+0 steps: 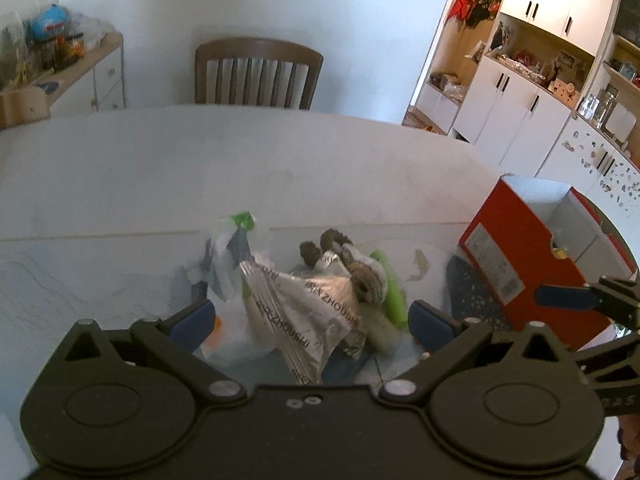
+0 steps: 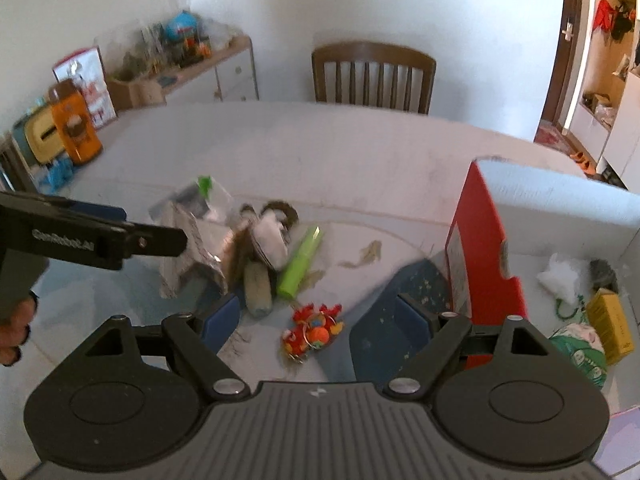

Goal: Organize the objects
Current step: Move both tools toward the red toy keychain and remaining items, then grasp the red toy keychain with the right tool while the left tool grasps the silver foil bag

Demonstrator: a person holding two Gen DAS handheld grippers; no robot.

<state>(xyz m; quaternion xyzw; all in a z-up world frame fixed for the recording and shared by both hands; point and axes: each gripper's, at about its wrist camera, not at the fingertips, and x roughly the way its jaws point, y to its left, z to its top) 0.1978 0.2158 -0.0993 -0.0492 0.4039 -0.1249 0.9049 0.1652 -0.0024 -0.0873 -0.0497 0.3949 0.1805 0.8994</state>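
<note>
- Left wrist view: we see the left gripper (image 1: 310, 316) with its blue-padded jaws spread wide, gripping nothing, poised over a pile on the white table (image 1: 160, 168).
- Between the jaws lies a crinkled silver foil pouch (image 1: 308, 312) with dark print. A thin clear plastic bag (image 1: 228, 264) with a green tag is just left of it; a fuzzy brown-and-white plush toy (image 1: 360, 272) rests against its upper right.
- A smooth lime-green tube (image 1: 390, 288) lies beside the plush, on its right.
- A red cardboard box (image 1: 532, 264), rectangular and open-topped with a grey interior, stands at the right, near the pile.
- The right gripper (image 1: 568, 297) enters from the right edge; only one blue pad shows here.
- Right wrist view: the right gripper's (image 2: 316, 320) jaws are likewise wide apart and empty, above a small red-orange trinket (image 2: 314, 330) on key rings.
- A dark blue speckled sheet (image 2: 400, 300) lies flat, touching the red box's base.
- Inside the box we note a yellow carton (image 2: 612, 320) and a white crumpled wad (image 2: 560, 276).
- The person's hand (image 2: 14, 332) grasps the left gripper's handle at the left edge, its arm reaching level over the pile.
</note>
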